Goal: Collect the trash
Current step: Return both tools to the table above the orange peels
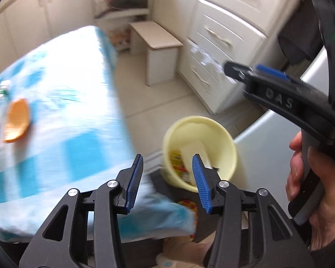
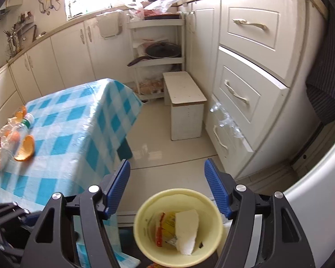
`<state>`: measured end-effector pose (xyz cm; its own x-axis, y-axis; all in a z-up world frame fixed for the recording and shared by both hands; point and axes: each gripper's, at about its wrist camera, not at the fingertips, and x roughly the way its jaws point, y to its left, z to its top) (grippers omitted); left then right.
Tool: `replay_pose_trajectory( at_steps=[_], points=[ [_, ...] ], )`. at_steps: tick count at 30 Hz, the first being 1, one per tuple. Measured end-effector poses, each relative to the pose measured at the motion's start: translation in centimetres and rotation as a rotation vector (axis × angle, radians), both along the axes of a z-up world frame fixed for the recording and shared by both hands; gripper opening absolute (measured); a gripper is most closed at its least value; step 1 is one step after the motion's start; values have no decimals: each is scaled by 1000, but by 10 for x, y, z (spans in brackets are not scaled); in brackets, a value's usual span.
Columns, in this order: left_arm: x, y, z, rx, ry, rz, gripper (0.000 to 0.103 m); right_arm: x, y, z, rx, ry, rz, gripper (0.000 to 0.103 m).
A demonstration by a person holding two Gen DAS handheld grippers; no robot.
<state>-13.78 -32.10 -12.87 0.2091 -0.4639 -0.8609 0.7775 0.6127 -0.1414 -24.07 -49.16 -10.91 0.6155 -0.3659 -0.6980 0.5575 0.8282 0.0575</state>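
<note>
A pale yellow bin (image 2: 178,225) stands on the floor beside the table, holding a white wad and a yellow-red wrapper; it also shows in the left wrist view (image 1: 201,147). My right gripper (image 2: 167,189) is open and empty above the bin. My left gripper (image 1: 167,183) is open and empty over the table corner, next to the bin. On the blue checked tablecloth (image 2: 78,129) lie orange peel (image 2: 25,148) and a clear plastic bottle (image 2: 17,131). The peel also shows in the left wrist view (image 1: 16,120). The right gripper's body (image 1: 279,89) appears there too.
White drawers (image 2: 245,78) stand at the right with crumpled clear plastic (image 2: 227,122) hanging at a lower drawer. A small white stool (image 2: 185,102) and a shelf rack with pans (image 2: 158,51) stand behind the table. A white appliance (image 2: 319,201) is at the near right.
</note>
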Motion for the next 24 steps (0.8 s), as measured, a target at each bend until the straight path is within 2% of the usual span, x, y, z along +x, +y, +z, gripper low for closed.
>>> replay_pose_trajectory(
  at_steps=[8, 13, 17, 21, 24],
  points=[
    [74, 89, 35, -11, -66, 208, 48, 34, 44, 11, -14, -21, 120, 68],
    [121, 139, 41, -3, -64, 336, 49, 56, 72, 14, -33, -18, 193, 68],
    [144, 177, 46, 1, -72, 416, 51, 74, 91, 14, -27, -22, 237, 68],
    [163, 206, 41, 22, -62, 477, 54, 93, 105, 14, 25, -32, 279, 68],
    [176, 217, 29, 66, -41, 494, 56, 110, 116, 14, 74, -43, 311, 68]
  ],
)
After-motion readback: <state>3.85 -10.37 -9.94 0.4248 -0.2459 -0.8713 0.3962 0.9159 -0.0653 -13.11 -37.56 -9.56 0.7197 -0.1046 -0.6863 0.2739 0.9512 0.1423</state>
